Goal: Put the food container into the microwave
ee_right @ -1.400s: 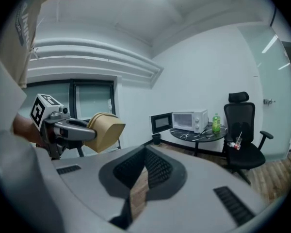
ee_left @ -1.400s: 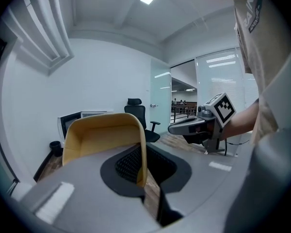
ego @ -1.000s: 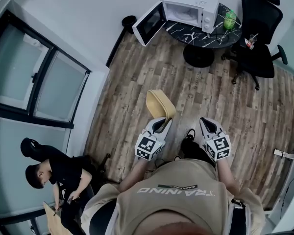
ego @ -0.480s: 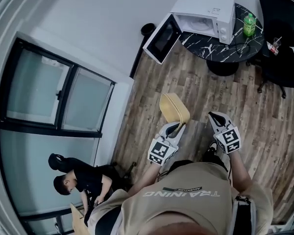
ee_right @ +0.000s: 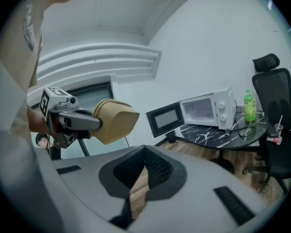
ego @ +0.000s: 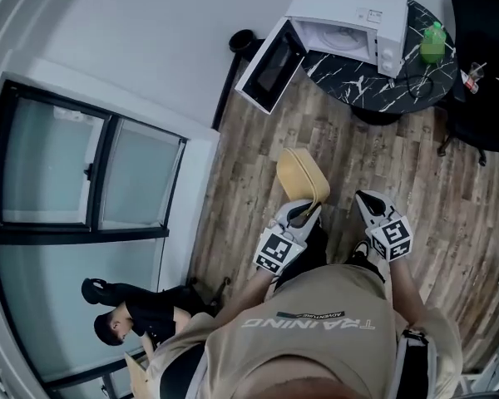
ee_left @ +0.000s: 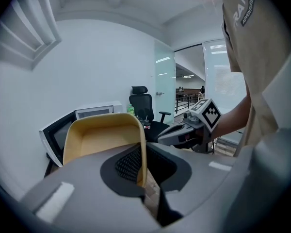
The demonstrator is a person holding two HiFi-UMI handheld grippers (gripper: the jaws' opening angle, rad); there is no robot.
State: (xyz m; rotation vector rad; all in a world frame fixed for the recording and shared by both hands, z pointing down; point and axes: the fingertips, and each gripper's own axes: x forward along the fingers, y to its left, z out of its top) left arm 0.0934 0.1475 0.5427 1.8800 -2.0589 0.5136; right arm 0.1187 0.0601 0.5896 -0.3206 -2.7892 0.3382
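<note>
The food container [ego: 302, 175], a tan empty tub, hangs tilted over the wood floor, and my left gripper [ego: 304, 214] is shut on its rim. In the left gripper view the container's side wall [ee_left: 104, 139] stands pinched between the jaws of the left gripper [ee_left: 144, 178]. The white microwave [ego: 349, 15] sits on a black marble table [ego: 403, 77] ahead, its door [ego: 270, 56] swung open. My right gripper [ego: 368, 200] is level with the left, to the right of the container, shut and empty. The right gripper view shows the right gripper [ee_right: 143, 165], the container [ee_right: 114, 121] and the microwave [ee_right: 208, 109].
A green bottle [ego: 433, 42] stands on the table right of the microwave, with a cable beside it. A black office chair [ego: 482, 98] is at the far right. A white wall and glass partition [ego: 91, 173] run along the left. A person in black [ego: 141, 316] sits behind the glass.
The person holding the grippers has stepped toward the microwave, which now sits nearer in the head view. The container stays in the left gripper; both grippers keep their spacing.
</note>
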